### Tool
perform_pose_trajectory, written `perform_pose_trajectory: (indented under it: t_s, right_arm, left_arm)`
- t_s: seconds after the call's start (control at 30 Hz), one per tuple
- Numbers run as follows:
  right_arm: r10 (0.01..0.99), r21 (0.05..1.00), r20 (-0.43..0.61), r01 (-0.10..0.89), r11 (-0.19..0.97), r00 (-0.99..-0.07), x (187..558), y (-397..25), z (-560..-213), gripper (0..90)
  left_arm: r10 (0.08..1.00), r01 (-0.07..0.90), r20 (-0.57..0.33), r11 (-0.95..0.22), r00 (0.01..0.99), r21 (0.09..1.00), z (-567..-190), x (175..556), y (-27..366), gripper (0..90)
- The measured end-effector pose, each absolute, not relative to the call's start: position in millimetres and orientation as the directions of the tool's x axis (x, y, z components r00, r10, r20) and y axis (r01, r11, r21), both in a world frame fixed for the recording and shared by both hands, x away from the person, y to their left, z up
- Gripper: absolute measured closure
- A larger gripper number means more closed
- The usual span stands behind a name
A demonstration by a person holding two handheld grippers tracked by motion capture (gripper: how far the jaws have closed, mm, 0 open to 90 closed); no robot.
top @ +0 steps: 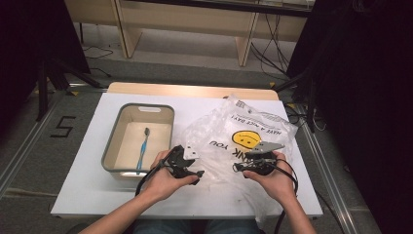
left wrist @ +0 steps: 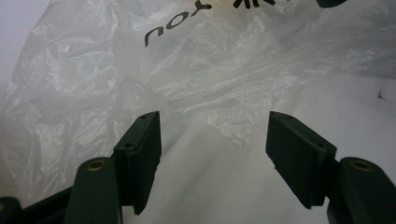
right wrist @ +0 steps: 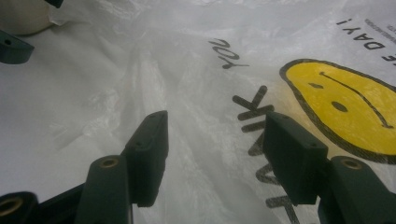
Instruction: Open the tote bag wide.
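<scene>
Closing in on the plastic bag from both sides

Hovering low over the near edge of the plastic bag [top: 243, 134], both tools are spread wide with nothing between their jaws. The left gripper [left wrist: 212, 140] points at the crumpled film on the bag's left flank; the right gripper [right wrist: 215, 149] sits over the printed lettering, just beside the yellow smiley face [right wrist: 348, 107]. The bag lies flat and wrinkled on the white table [top: 87, 165], its printed side up.

To do this well, I judge each tool should pinch a raised fold rather than flat film, since thin plastic pressed to the table gives the jaws little to bite. Taking one layer on each side would help part the mouth.

Left of the bag stands a grey tub [top: 139, 139], with a blue toothbrush [top: 143, 148] lying inside. The tub's rim is close to the left gripper, so a sideways sweep there could knock it.
</scene>
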State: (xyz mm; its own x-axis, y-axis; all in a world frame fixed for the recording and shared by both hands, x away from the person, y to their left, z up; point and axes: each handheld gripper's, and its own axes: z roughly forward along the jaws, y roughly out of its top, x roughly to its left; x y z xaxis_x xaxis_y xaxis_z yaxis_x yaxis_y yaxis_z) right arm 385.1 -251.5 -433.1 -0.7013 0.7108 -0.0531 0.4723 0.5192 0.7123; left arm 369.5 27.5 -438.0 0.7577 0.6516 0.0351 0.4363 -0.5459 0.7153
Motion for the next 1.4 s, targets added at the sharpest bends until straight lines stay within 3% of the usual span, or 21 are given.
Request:
perform_pose_trajectory:
  t_s: [0.5,0.63,0.87,1.03,1.2,1.4]
  right_arm:
    - [0.627,0.623,0.023,0.501,0.601,-0.779,389.3,-245.9,-457.1,42.7]
    - [0.614,0.595,0.023,0.504,0.626,-0.789,388.3,-244.3,-462.1,48.6]
    - [0.636,0.566,0.048,0.545,0.618,-0.770,388.9,-247.3,-466.5,71.2]
    - [0.640,0.555,0.082,0.569,0.607,-0.764,388.6,-247.6,-467.5,82.7]
    - [0.640,0.550,0.089,0.573,0.607,-0.763,388.6,-248.4,-467.3,89.6]
    - [0.650,0.576,0.088,0.571,0.584,-0.754,387.8,-249.3,-464.2,90.0]
  left_arm:
    - [0.651,0.438,0.034,-0.548,0.759,0.712,-441.1,369.4,27.7,36.3]
    - [0.650,0.440,0.037,-0.553,0.759,0.707,-441.1,369.9,27.8,36.3]
    - [0.650,0.442,0.040,-0.559,0.759,0.702,-442.3,369.9,27.5,36.1]
    - [0.651,0.444,0.040,-0.560,0.758,0.700,-442.2,369.8,27.3,36.1]
    - [0.650,0.444,0.042,-0.564,0.759,0.697,-442.4,369.5,26.6,36.1]
    - [0.649,0.443,0.043,-0.565,0.759,0.695,-442.6,369.8,26.4,36.4]
